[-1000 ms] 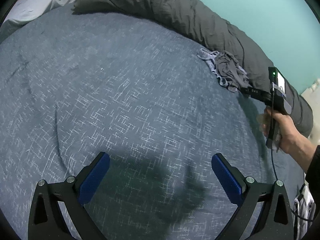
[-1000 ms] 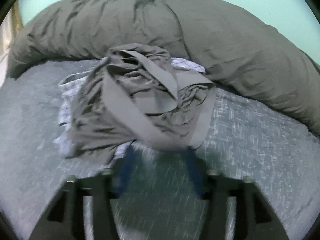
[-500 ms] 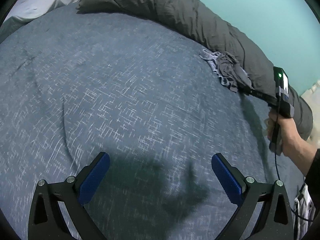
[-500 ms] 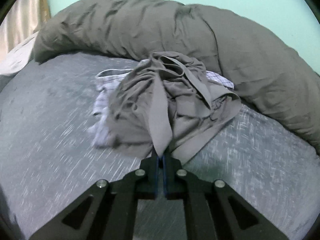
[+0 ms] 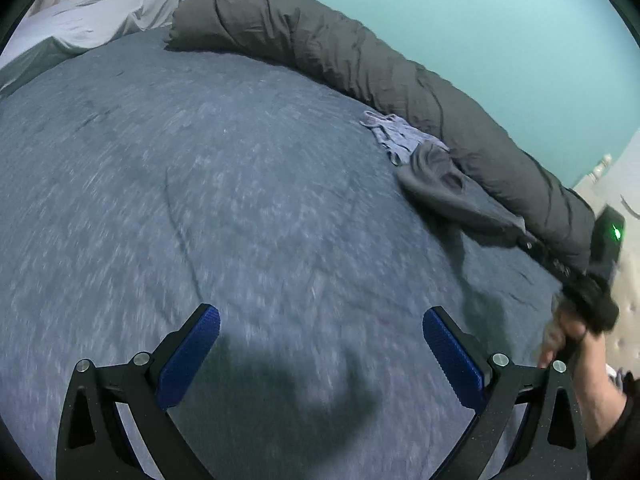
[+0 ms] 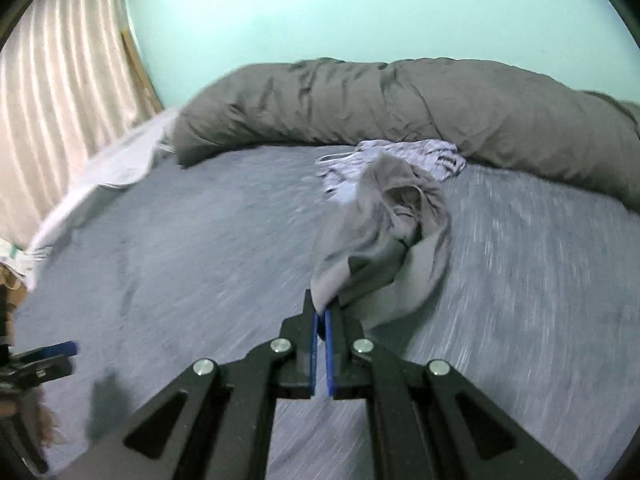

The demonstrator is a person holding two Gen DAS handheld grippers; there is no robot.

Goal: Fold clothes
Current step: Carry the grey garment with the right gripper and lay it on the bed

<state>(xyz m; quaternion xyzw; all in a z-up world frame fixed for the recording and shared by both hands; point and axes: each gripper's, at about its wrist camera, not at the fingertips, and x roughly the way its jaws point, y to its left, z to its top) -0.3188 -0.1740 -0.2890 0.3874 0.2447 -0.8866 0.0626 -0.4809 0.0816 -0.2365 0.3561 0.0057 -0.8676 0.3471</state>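
Grey garment (image 6: 384,216) pinched in the right gripper (image 6: 321,316) — left gripper (image 5: 320,344) fingers spread wide, empty.

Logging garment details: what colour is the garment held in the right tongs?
Plain grey garment, clearest in the right wrist view, pinched by the right tongs.

My bed (image 5: 200,184) wears a blue-grey cover. A rolled dark duvet (image 6: 400,108) lies along its far edge. Beside it lie a grey garment (image 6: 384,216) and a striped one (image 6: 420,154).
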